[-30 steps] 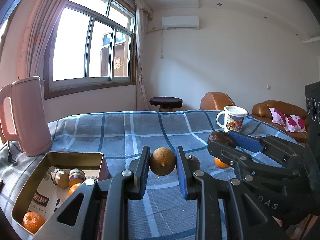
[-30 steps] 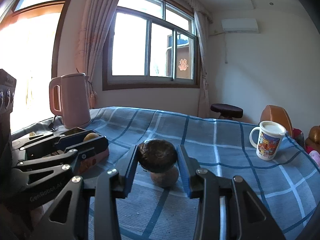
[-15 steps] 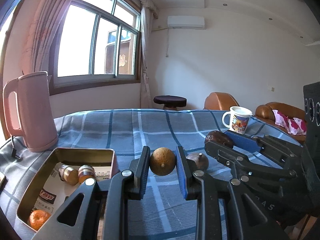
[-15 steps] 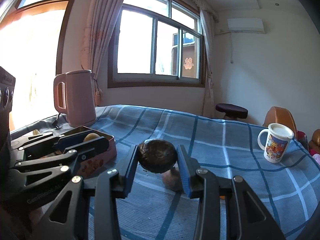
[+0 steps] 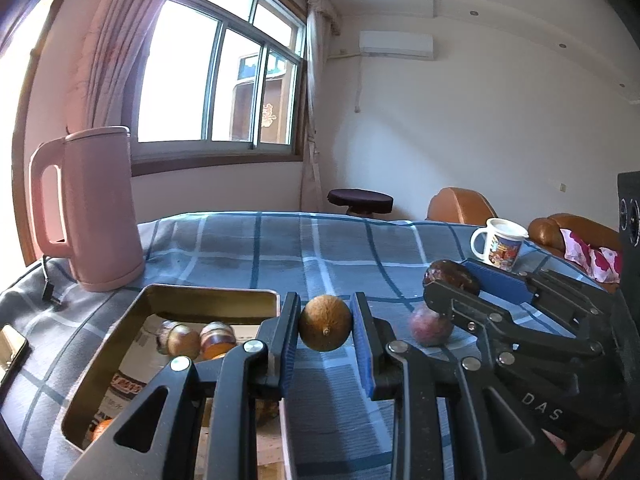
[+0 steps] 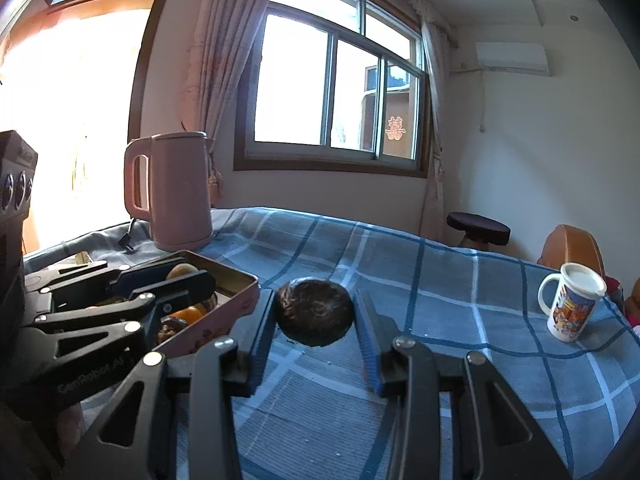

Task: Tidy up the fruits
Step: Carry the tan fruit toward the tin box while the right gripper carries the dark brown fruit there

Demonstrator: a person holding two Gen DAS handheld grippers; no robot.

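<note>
**Both grippers loaded, tin just left of the fruit**

Left gripper [image 5: 325, 330] clenched on a round brown fruit [image 5: 325, 328], blue pads pressing it from both sides, held clear above the blue checked cloth [image 5: 280, 248] covering the desk. Just left of and below that gripper, an open metal tin [image 5: 208, 294] with a few small fruits inside: two brownish ones [image 5: 183, 342] side by side near its far end, an orange one [image 5: 101, 429] at the near corner. Beyond the tin, further left, a pink kettle [image 5: 94, 212] standing upright. Right of the left gripper, a reddish-purple fruit [image 5: 430, 326] lying on the cloth, partly hidden behind the other tool.

Right gripper [image 6: 314, 314] grasping a dark wrinkled fruit [image 6: 314, 312], again pinched between both pads and lifted off the cloth; possibly a passion fruit, though hard to tell in the shade. Left of this gripper, the tin's pink outer wall [image 6: 208, 330], close beside the left finger. Far to the right, well apart from everything else, a printed white mug [image 6: 570, 306] near the cloth's edge.
</note>
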